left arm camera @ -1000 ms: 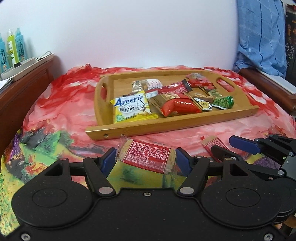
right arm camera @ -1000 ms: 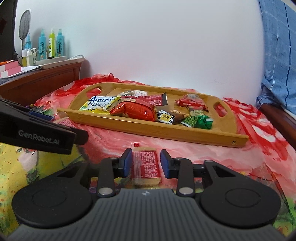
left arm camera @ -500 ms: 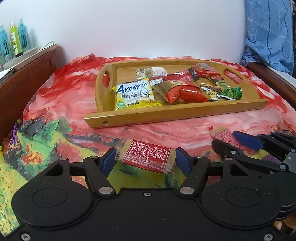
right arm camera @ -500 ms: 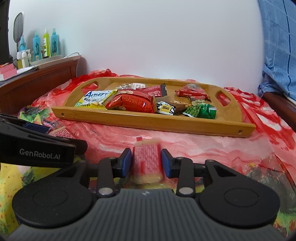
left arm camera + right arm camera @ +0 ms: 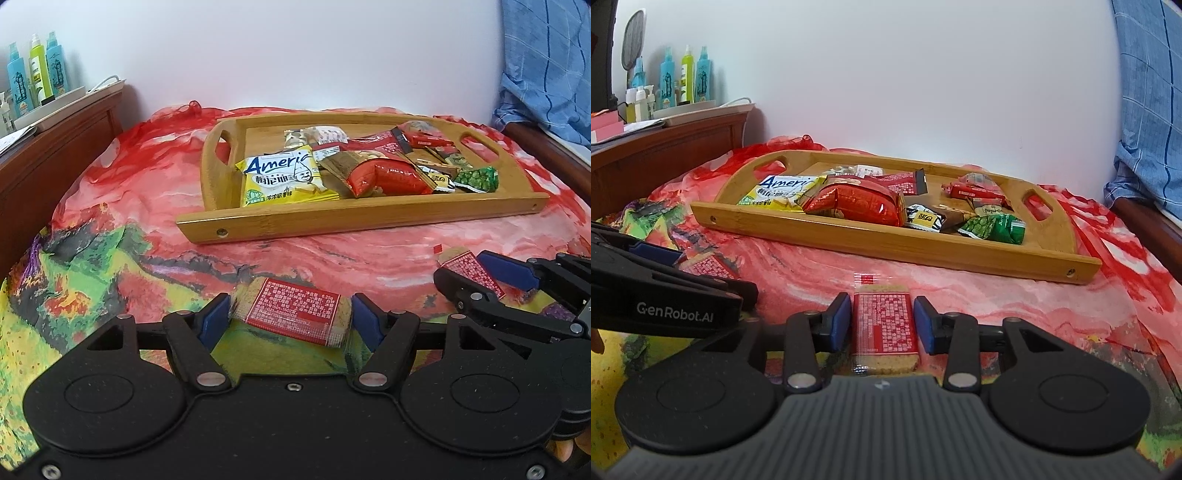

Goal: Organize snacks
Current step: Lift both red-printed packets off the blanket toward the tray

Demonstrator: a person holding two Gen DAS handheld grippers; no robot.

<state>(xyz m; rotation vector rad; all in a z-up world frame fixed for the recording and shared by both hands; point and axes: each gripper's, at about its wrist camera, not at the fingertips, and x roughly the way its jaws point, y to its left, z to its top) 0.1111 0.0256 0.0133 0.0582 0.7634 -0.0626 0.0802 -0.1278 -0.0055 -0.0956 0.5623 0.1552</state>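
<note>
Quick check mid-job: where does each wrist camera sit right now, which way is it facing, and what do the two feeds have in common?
Left wrist: behind the left gripper, facing the wooden tray; its fingers flank a red-label bar; the right gripper shows at right.
Right wrist: behind the right gripper, facing the tray from its right; its fingers flank a second bar; the left gripper shows at left.
Shared: the tray, its snacks, both grippers, the red cloth.

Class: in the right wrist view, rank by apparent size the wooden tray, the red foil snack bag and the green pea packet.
1. wooden tray, by far the largest.
2. red foil snack bag.
3. green pea packet, smallest.
All three lie at a similar distance, so the order seems reliable.
</note>
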